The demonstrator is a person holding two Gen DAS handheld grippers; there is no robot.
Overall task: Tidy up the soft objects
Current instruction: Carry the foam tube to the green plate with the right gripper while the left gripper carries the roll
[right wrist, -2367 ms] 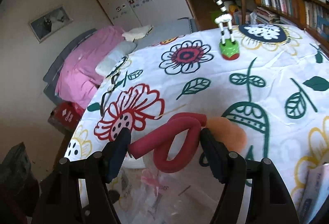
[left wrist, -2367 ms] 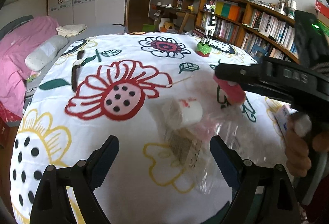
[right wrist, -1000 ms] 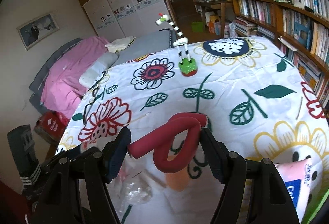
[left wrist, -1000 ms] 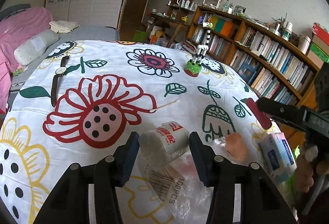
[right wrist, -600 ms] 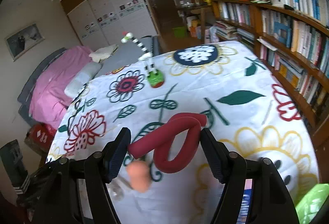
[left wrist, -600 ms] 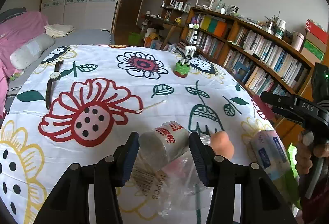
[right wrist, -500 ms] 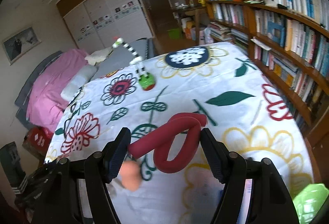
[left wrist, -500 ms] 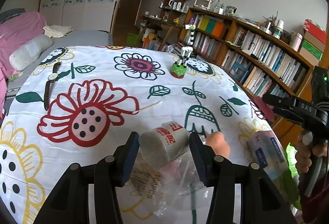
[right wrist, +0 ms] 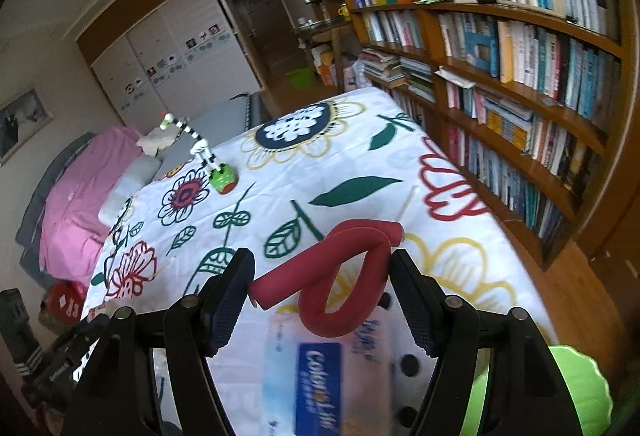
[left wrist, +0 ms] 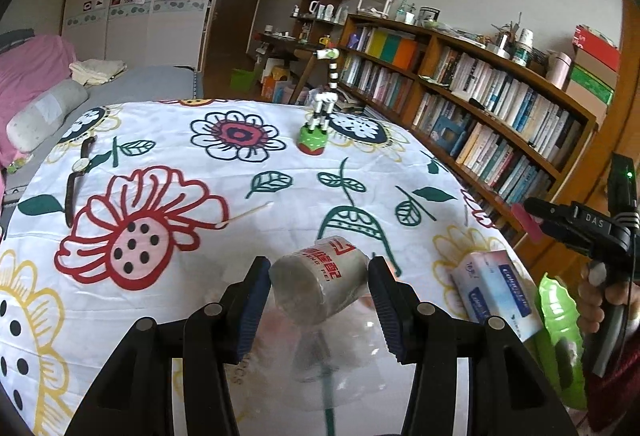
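Since a second ago my right gripper (right wrist: 322, 276) has swung from mid-cloth to the tissue pack (right wrist: 324, 368) at the table edge, gripping a bent red foam tube (right wrist: 340, 276). My left gripper (left wrist: 316, 288) stays clamped on a wrapped white roll (left wrist: 320, 280), lifted over crinkled clear plastic (left wrist: 320, 352).

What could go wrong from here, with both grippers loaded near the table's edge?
The bent red foam tube is pinched only at its ends in the right gripper; it might spring free. The wrapped roll in the left gripper trails a clear bag that could snag. The tissue pack lies near the table edge, easily knocked off.
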